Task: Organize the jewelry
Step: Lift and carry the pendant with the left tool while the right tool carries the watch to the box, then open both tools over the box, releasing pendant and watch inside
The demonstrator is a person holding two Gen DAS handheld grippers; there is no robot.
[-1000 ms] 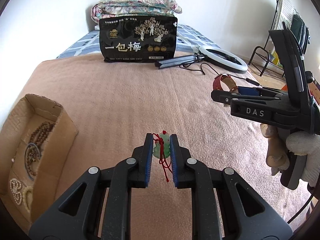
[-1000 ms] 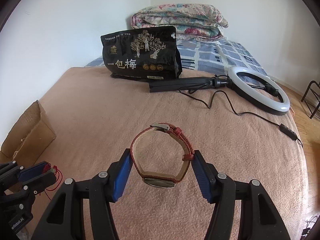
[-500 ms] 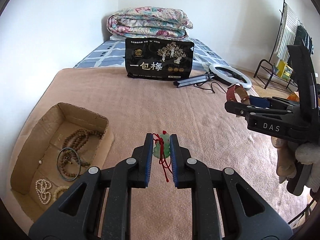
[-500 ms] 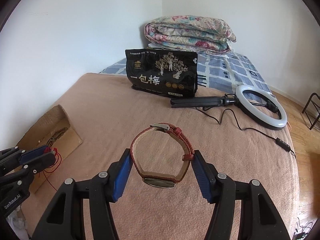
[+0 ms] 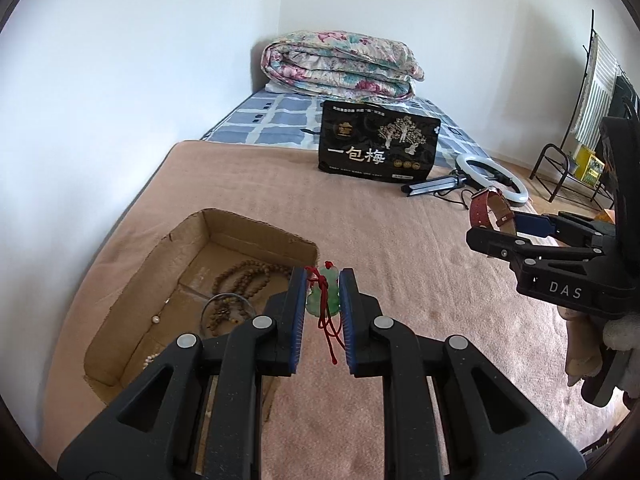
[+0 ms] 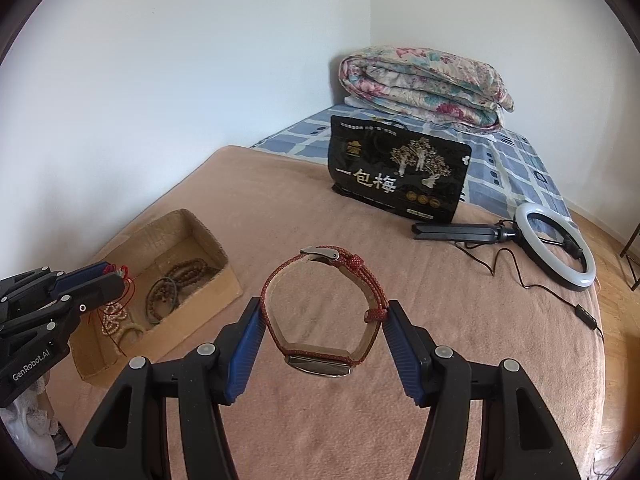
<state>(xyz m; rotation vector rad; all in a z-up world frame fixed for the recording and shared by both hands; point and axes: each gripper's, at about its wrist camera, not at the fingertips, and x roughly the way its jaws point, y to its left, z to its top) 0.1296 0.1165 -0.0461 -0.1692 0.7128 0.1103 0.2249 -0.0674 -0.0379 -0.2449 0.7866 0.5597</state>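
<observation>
**A:** Right, biggest first: the pink blanket [image 5: 400,248] covers the bed, and the cardboard box [image 5: 256,226] sits open at its left edge with bead strands inside.

**B:** And your tools?

**A:** My right gripper [image 6: 324,332] is clamped across the red watch [image 6: 326,308], pads on both sides of the strap loop. My left gripper [image 5: 323,300] is pinched on the green pendant [image 5: 324,294], above the box's near corner.

**B:** What could go wrong?

**A:** The pendant's red cord [image 5: 328,332] dangles loose; it could snag on a pad at release. The strap could flex and slip out.

**B:** Anything hidden?

**A:** My own fingers block the box's near end; there might be pearls there.
</observation>
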